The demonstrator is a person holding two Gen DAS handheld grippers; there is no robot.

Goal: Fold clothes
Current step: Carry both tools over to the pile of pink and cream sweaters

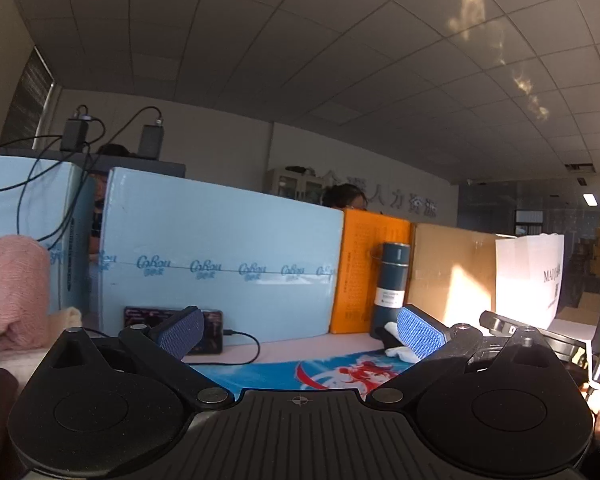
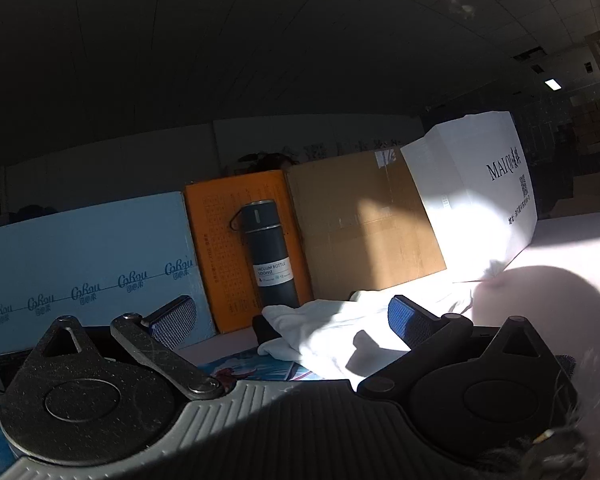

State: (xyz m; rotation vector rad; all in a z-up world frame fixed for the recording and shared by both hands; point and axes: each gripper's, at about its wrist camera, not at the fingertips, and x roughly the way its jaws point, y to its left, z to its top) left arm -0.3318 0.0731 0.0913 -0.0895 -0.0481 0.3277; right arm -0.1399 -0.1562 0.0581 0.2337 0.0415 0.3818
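We hold both grippers low over the table (image 2: 572,248), each pointing toward the row of boxes at its far edge. The left gripper (image 1: 300,330) has its blue-padded fingers (image 1: 420,336) spread wide with nothing between them, and the right gripper (image 2: 284,320) is spread the same way, also gripping nothing. The white garment (image 2: 332,332) lies crumpled on the table just ahead of the right gripper, at the foot of the dark bottle (image 2: 266,252), half in bright sun and half in shadow; from the left wrist view only a small white corner of it shows beside the right-hand finger. A printed blue mat (image 1: 340,370) covers the table under the grippers. Behind the bottle stands an orange box (image 1: 374,268), with a light blue box (image 1: 220,256) to its left, a brown cardboard box (image 2: 364,224) to its right, and a white bag (image 2: 480,200) beyond that. Far left in the left wrist view we see a pink knitted garment (image 1: 12,288) piled on the table, and a phone (image 1: 212,330) on a cable leaning against the light blue box.
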